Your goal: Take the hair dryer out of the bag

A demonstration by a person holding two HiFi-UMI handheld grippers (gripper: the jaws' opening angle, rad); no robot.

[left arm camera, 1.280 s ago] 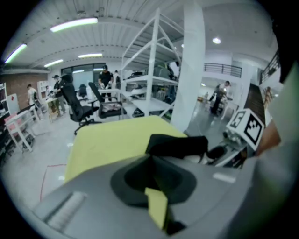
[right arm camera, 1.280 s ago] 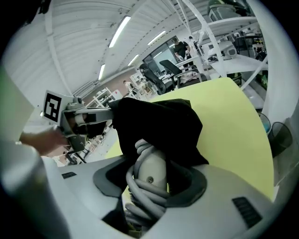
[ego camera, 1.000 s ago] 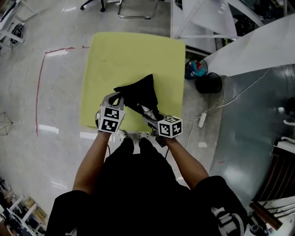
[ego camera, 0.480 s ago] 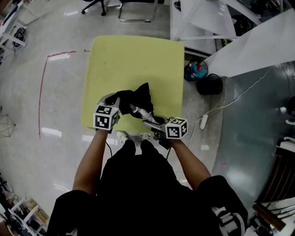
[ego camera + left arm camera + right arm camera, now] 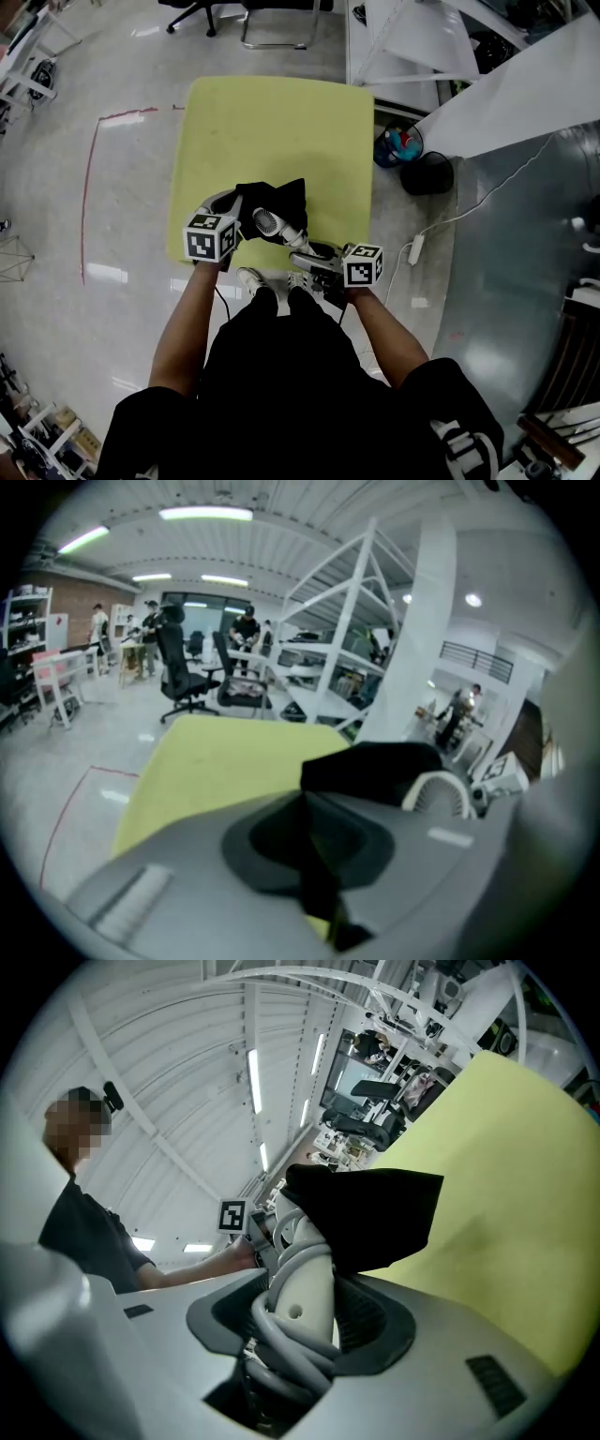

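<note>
The left gripper [image 5: 232, 201] pinches the floppy black cloth bag [image 5: 286, 195]. The right gripper [image 5: 300, 247] clamps the white plastic hair dryer [image 5: 269, 223] by its handle, with the dryer's long axis running toward ten o'clock into the bag.

Clothing: black short-sleeved top [image 5: 281, 384], white print on right sleeve [image 5: 461, 452]; black trousers [image 5: 261, 298]; pale shoes [image 5: 249, 277].
Left tool [image 5: 314, 860], right tool [image 5: 298, 1327]: smooth grey shells, dark grey pads set in rounded recesses, ribbing on right tool's pads, small ribbed rectangular patch on each outer shell.
Left cube [image 5: 208, 238], right cube [image 5: 363, 265]: white, black square marker on each visible face.
</note>
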